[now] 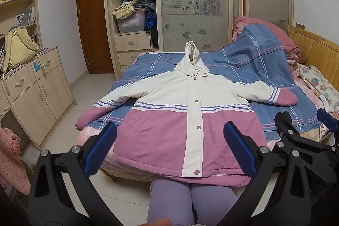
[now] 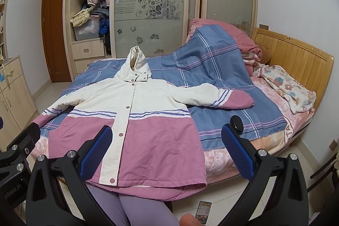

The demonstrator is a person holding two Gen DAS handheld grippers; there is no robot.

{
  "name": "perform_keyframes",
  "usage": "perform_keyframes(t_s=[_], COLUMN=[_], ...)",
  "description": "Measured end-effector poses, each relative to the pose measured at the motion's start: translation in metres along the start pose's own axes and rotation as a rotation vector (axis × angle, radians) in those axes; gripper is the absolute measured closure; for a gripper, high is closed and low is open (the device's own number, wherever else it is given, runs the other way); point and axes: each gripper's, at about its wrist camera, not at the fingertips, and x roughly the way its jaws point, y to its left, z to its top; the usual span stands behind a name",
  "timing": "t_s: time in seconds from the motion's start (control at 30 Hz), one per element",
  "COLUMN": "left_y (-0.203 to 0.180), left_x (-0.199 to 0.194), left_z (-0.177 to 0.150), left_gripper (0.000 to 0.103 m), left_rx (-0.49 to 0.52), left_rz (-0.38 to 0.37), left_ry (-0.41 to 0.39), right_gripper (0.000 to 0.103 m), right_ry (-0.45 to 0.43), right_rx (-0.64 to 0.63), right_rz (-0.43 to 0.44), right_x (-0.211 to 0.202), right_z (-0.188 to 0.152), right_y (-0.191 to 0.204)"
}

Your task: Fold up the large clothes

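I have the jacket (image 1: 169,120) spread face up on the bed (image 1: 281,120), snapped shut down the front, hood at twelve o'clock and hem at six, the hem hanging just over the bed's near edge above the person's knees. Starting at nine o'clock, its left sleeve (image 1: 99,110) runs out to the bed's corner, the pink cuff drooping off the edge. The right sleeve (image 2: 222,99) lies toward three o'clock on the blue plaid sheet.

I judge it padded and soft: light for its bulk, springy, likely to puff back open after a fold, with a smooth shell that may slide on the sheet. I would pinch at a cuff or a shoulder seam, through shell and filling together.

The left gripper (image 1: 169,149) hovers over the hem, jaws spread wide, holding nothing and touching nothing. The right gripper (image 2: 167,154) does the same over the right hem corner, equally wide and empty. Its height above the cloth is hard to read through the fisheye.
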Motion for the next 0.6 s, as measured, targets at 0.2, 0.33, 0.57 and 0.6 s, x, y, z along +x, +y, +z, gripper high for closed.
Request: perform_keyframes(t_s=[0.2,0.33,0.57,0.6], left_y=[-0.0015,-0.0003,-0.0005,0.0005], left_x=[-0.0015,-0.0014,-0.0011,-0.0003], left_z=[-0.0006,-0.0012,-0.0022,-0.0036], left_gripper=[0.002,0.002,0.002,0.002], left_rx=[0.001,0.000,0.003,0.003], left_rz=[0.001,0.002,0.001,0.001], left_ry=[-0.001,-0.001,0.002,0.004], right_gripper=[0.001,0.001,0.001,0.001], right_ry=[0.001,0.001,0.005,0.006], right_rx=[0.000,0.000,0.001,0.002], right_rz=[0.003,0.001,0.003,0.003], right_x=[-0.0005,0.0000,0.0004,0.0009], right_z=[-0.0007,0.0004,-0.0005,-0.0015], right_y=[-0.0006,-0.0005,-0.0006,-0.0011])
